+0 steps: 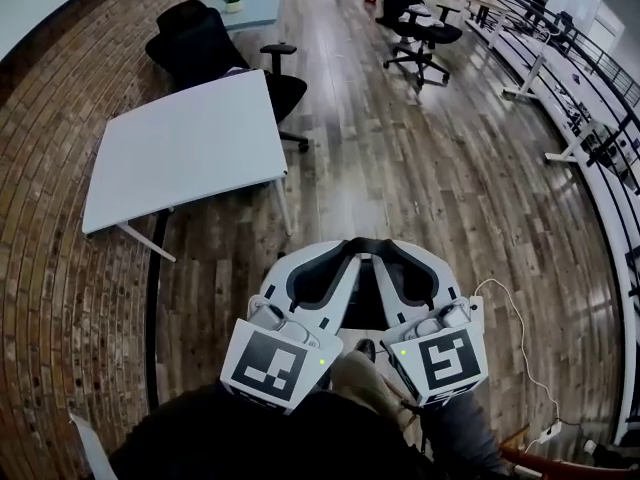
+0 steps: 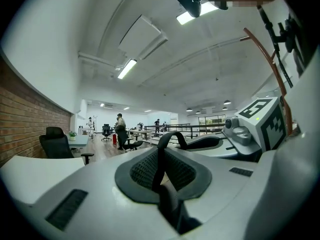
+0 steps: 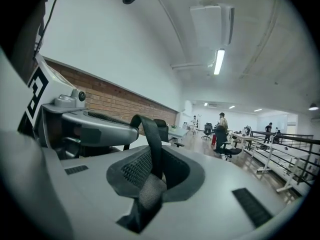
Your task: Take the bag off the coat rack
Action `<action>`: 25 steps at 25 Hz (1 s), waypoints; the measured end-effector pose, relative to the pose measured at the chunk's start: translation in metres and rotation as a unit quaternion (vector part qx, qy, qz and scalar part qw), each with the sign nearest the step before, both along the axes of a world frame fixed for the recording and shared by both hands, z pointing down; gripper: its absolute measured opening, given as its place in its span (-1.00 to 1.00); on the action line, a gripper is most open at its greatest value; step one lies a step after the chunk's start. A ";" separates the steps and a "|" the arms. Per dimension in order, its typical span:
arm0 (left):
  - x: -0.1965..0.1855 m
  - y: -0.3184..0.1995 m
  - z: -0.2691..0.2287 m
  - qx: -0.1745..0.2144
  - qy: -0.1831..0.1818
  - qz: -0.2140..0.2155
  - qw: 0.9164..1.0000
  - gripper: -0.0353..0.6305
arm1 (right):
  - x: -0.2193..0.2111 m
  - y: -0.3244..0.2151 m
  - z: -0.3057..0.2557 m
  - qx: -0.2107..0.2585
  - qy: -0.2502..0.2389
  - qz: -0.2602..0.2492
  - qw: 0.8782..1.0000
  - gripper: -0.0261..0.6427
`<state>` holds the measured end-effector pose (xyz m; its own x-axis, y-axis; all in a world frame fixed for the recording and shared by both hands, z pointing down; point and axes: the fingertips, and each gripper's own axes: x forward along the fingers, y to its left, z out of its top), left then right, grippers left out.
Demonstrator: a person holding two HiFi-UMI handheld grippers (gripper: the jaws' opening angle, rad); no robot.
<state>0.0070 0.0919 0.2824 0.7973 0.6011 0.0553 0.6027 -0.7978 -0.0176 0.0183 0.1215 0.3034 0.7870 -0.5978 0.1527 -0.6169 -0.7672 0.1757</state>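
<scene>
Both left claw (image 2: 162, 173) and right claw (image 3: 150, 178) clench one black strap (image 1: 372, 242), open wooden floor (image 1: 430, 168) ahead, white table (image 1: 190, 148) edge leftward.

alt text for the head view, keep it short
The left gripper and right gripper, both white, sit side by side low in frame, each clamped on one black strap that arcs between them above a wood-plank floor. A white table and a black office chair stand at upper left.
</scene>
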 end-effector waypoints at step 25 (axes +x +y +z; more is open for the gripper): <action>0.193 -0.025 0.010 0.006 -0.023 -0.204 0.979 -0.76 | 0.204 -0.032 0.007 0.013 -0.002 -0.201 0.980 -0.78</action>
